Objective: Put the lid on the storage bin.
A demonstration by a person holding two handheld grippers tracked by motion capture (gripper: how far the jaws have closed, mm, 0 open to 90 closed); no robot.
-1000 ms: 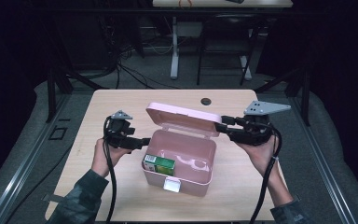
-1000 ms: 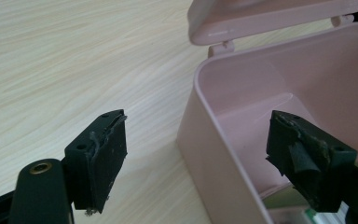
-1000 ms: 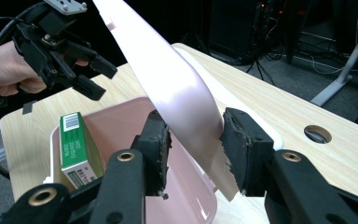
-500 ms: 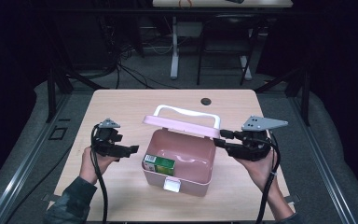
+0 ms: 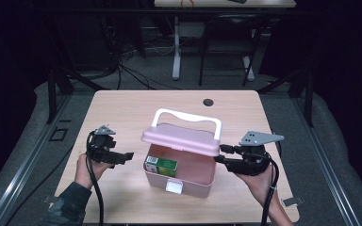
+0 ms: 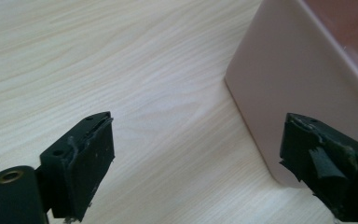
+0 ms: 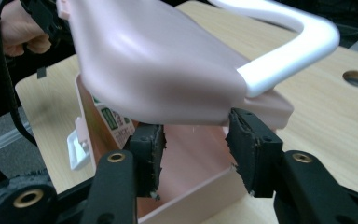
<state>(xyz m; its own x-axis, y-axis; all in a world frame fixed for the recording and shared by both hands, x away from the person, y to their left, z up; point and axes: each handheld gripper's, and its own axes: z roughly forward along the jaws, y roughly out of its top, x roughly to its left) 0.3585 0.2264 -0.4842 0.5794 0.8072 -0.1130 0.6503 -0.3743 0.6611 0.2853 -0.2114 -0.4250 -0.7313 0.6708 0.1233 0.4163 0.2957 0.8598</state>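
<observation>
A pink box (image 5: 188, 186) stands in the middle of the table with its lid (image 5: 181, 139) tilted halfway down and the white handle (image 5: 186, 115) on top. Inside lies a green carton (image 5: 161, 165). My right gripper (image 5: 221, 154) is at the lid's right edge. In the right gripper view its jaws (image 7: 193, 135) stand apart just under that edge of the lid (image 7: 158, 70) and have just been opening; the pads do not press on it. My left gripper (image 5: 125, 157) is to the left of the box. It (image 6: 196, 140) is open with bare table between the jaws, which have just been opening, and the box wall (image 6: 289, 84) is beside one jaw.
A white latch (image 5: 174, 187) hangs at the box's front. A round cable hole (image 5: 208, 102) sits near the table's far edge. Bare wood lies left, right and behind the box. Dark floor and table legs surround the table.
The lid has swung down from upright to half shut. Both hands have sunk toward the table, and the left gripper has drawn away from the box to the left.
</observation>
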